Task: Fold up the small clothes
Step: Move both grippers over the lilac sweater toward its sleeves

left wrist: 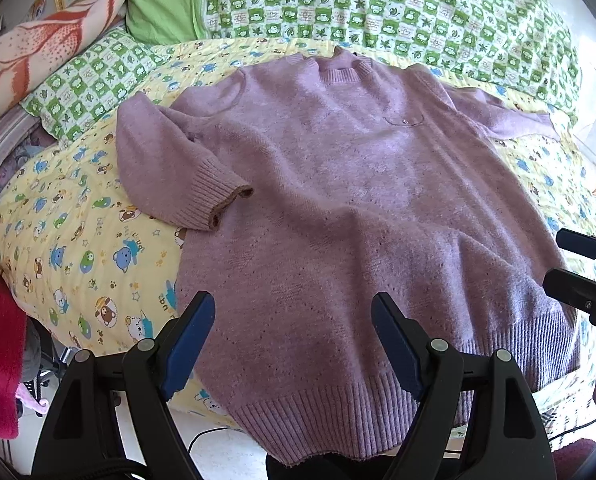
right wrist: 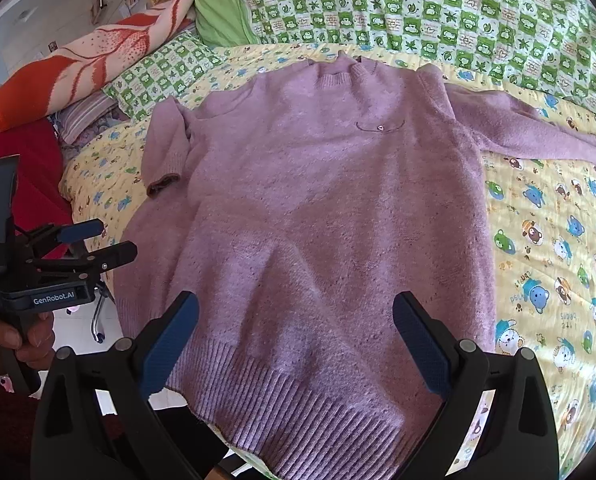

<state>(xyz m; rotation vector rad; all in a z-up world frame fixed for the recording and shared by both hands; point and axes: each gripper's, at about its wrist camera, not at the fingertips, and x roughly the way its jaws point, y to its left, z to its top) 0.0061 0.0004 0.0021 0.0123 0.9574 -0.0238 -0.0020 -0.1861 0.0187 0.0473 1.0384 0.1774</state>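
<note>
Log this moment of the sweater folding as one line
sweater: spread flat on quilt, unfolded | left sleeve: bent inward | left gripper: open, over hem | right gripper: open, over hem

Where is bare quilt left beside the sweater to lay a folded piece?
Widest bare quilt lies right of the sweater, below its outstretched sleeve. A narrower patch lies left, under the bent sleeve. The pillows crowd the head.

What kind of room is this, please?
Most likely a bedroom. A purple sweater lies flat on a bed covered by a yellow cartoon-bear quilt, with a green checked pillow and folded blankets behind it.
</note>
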